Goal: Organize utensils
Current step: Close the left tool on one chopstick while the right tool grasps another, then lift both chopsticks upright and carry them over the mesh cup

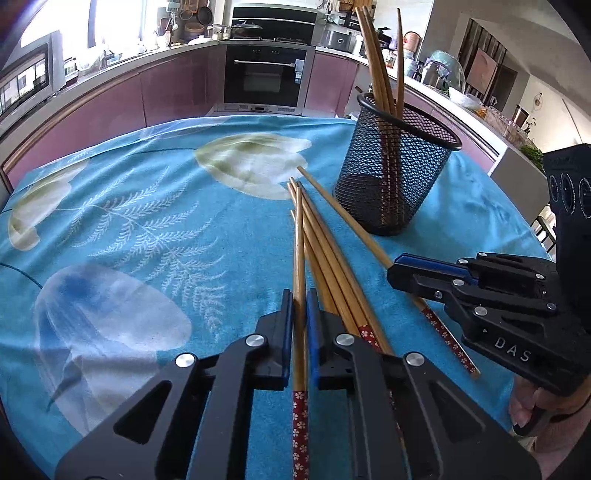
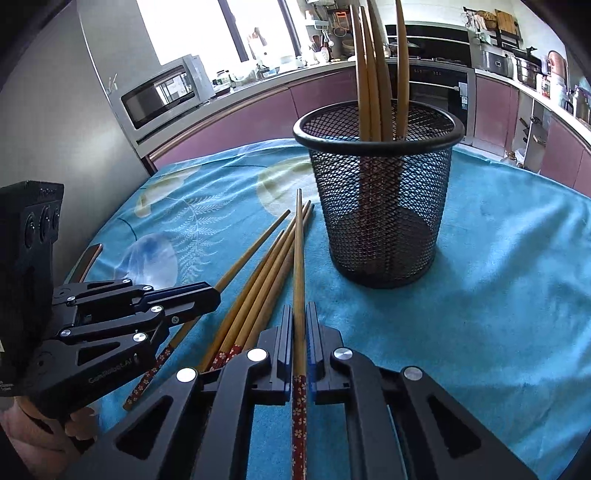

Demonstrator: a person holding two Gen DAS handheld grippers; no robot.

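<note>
- This is looking like a home kitchen, with a run of pink-fronted cabinets [image 1: 173, 85] curving around the room from nine o'clock to three o'clock.
- A built-in oven [image 1: 264, 75] is sitting at twelve o'clock in the left wrist view, with a wok [image 1: 245, 26] resting on the hob above it.
- A microwave [image 2: 162, 98] is standing on the counter at about ten o'clock in the right wrist view, and daylight is pouring through the window [image 2: 207, 27] behind it.
- Pots and jars [image 2: 532, 70] are crowding the worktop at two o'clock.
- A blue floral tablecloth [image 1: 147, 221] is covering the table in the foreground.
</note>
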